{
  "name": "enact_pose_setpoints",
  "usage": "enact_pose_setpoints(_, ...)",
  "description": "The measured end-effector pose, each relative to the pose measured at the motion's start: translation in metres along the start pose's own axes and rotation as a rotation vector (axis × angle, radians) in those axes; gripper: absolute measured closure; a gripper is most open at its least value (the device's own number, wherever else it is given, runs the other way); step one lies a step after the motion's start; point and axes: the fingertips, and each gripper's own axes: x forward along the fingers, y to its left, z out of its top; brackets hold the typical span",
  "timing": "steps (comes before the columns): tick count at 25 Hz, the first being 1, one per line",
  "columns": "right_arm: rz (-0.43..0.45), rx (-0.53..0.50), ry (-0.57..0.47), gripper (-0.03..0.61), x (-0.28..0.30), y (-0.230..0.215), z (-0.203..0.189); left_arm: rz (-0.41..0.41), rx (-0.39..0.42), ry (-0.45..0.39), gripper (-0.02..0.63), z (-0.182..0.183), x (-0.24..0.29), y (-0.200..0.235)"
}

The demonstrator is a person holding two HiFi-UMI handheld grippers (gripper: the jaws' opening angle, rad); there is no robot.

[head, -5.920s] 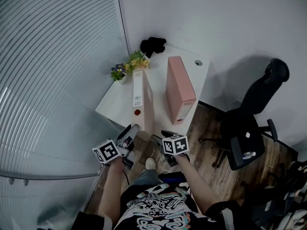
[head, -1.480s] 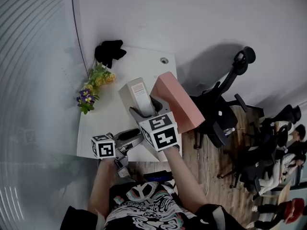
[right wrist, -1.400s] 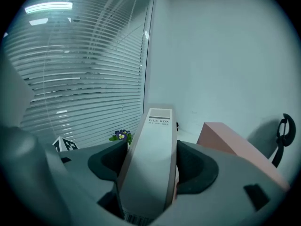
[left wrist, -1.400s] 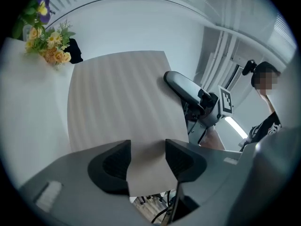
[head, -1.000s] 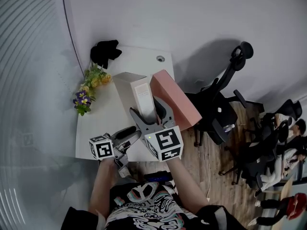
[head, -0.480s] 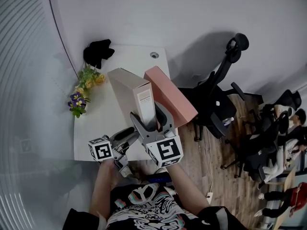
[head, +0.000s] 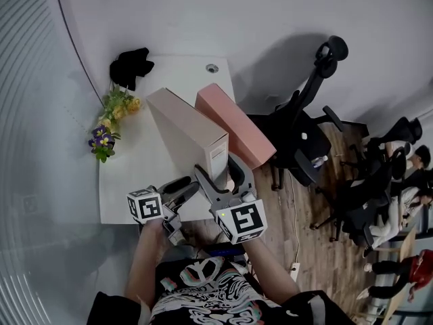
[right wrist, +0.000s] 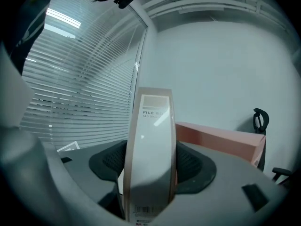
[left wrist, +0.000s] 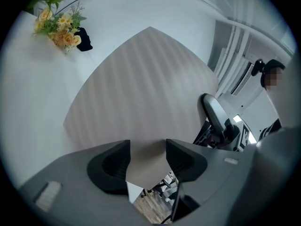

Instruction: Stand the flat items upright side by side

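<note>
**White file gripped by its spine, standing beside the pink one**

In the right gripper view, the spine label (right wrist: 155,108) of the white file (head: 186,131) begins "FILE". The rest of that line is too small to read. A barcode sticker (right wrist: 146,211) sits low on the same spine, its print illegible.

The right tongs (head: 224,175) hold this spine. Their jaws have just been closing, and one pad lies against each side of it. The left tongs (head: 184,187) stand apart at a middling width and grip nothing. The file's broad pale side fills their view, with its lower corner showing in the gap.

Both files are closed, so their contents cannot be seen. The white file stands upright on the worktop (head: 135,168), its spine toward the person at the near edge. The pink file (head: 233,124) stands upright just to its right, along the worktop's right side. Whether the two touch lower down is hidden.

Bare worktop lies left of the white file, out to the flowers (head: 108,117) at the left edge. A black bundle (head: 130,65) sits at the far corner, near a round hole (head: 212,68). An office chair (head: 308,141) stands on the floor close beyond the pink file.
</note>
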Motion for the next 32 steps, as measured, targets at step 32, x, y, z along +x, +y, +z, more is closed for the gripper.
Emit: enact_pose_setpoints(32, -0.066, -0.036, 0.178, 0.272, -0.036, -0.018, -0.082, 0.068, -0.087, 0.067, 0.411, -0.034, 0.032, 0.046)
